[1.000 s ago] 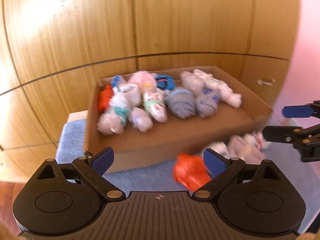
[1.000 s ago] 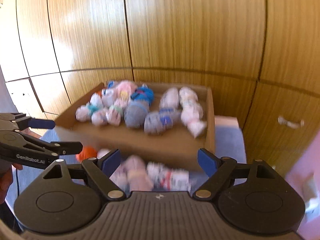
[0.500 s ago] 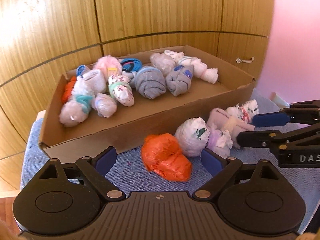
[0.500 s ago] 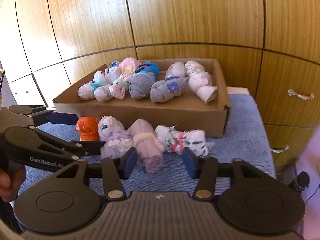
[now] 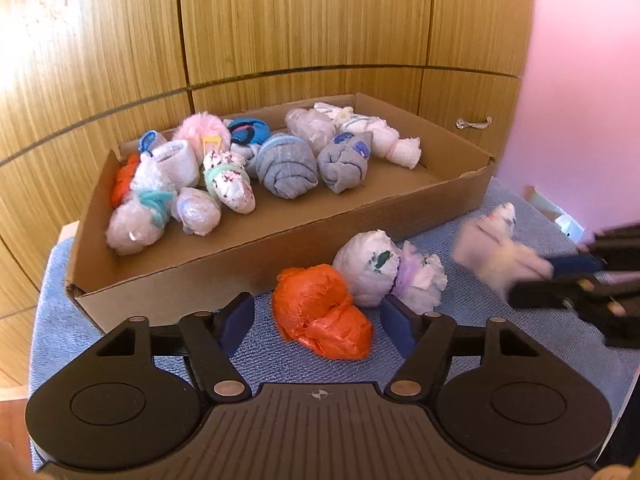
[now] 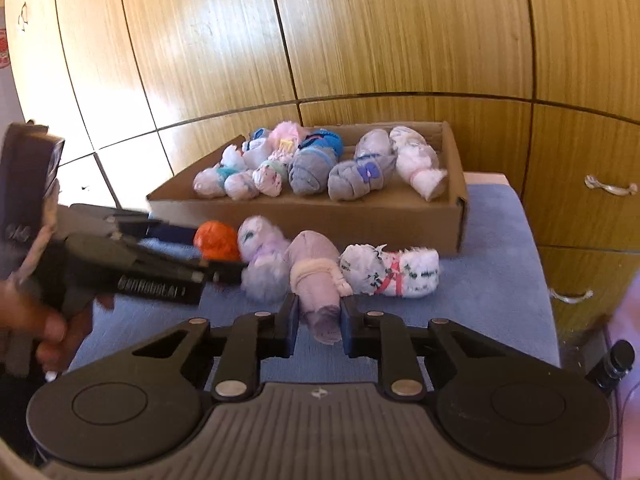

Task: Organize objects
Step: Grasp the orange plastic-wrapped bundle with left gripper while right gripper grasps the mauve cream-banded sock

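Observation:
A cardboard box (image 5: 280,256) (image 6: 320,216) on a blue cloth holds several rolled sock bundles. In front of it lie an orange bundle (image 5: 324,312) (image 6: 216,240), a white bundle with green marks (image 5: 368,264) (image 6: 260,236), a pale purple roll (image 6: 316,280) and a white roll tied with red (image 6: 392,272). My left gripper (image 5: 320,320) is open, its fingers either side of the orange bundle. My right gripper (image 6: 318,320) is shut on the near end of the purple roll; it shows blurred in the left wrist view (image 5: 552,276).
Wooden cupboard doors (image 5: 300,20) rise behind the box, with drawer handles (image 6: 608,188) on the right. A pink wall (image 5: 580,80) is on the right. The blue cloth (image 6: 500,280) runs on to the right of the bundles.
My right gripper has closed onto the purple roll. My left gripper has moved in closer around the orange bundle and narrowed a little.

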The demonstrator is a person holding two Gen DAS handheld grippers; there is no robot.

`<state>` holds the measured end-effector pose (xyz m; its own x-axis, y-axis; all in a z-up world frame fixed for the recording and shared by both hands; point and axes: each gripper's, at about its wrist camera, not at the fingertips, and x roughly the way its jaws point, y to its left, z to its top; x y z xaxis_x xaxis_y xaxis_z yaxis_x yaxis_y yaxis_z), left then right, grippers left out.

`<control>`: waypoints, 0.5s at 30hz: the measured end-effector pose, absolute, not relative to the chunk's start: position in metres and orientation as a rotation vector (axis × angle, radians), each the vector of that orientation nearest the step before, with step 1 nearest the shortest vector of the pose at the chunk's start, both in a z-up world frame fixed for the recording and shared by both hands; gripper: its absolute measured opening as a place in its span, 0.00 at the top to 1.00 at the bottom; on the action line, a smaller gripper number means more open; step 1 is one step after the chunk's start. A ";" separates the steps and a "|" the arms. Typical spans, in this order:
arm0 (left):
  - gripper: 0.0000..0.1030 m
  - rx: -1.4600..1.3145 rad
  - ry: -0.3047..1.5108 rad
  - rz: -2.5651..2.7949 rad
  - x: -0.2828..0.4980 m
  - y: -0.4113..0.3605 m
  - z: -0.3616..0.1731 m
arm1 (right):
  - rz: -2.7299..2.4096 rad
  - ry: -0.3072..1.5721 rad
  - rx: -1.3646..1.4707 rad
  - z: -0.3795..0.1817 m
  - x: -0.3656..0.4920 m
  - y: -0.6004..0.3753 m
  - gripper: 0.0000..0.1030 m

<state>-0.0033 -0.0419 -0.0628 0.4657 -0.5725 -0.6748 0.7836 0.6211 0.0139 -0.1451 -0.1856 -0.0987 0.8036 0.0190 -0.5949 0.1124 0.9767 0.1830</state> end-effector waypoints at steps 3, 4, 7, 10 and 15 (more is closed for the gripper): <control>0.19 0.349 0.682 -0.846 -0.002 -0.043 -0.064 | -0.045 0.644 0.192 -0.103 -0.152 -0.181 0.81; 0.17 0.345 0.685 -0.844 0.000 -0.044 -0.064 | -0.041 0.653 0.196 -0.105 -0.152 -0.181 0.80; 0.16 0.330 0.696 -0.854 0.003 -0.045 -0.065 | -0.037 0.659 0.182 -0.107 -0.149 -0.180 0.78; 0.16 0.337 0.698 -0.864 0.003 -0.046 -0.067 | -0.035 0.655 0.166 -0.108 -0.145 -0.178 0.73; 0.36 0.317 0.720 -0.900 0.003 -0.045 -0.068 | -0.017 0.663 0.151 -0.111 -0.134 -0.174 0.70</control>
<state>0.0029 -0.0449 -0.0682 0.4111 -0.5997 -0.6865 0.8017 0.5963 -0.0409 -0.1338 -0.1741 -0.1107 0.7881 0.0324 -0.6146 0.0642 0.9888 0.1345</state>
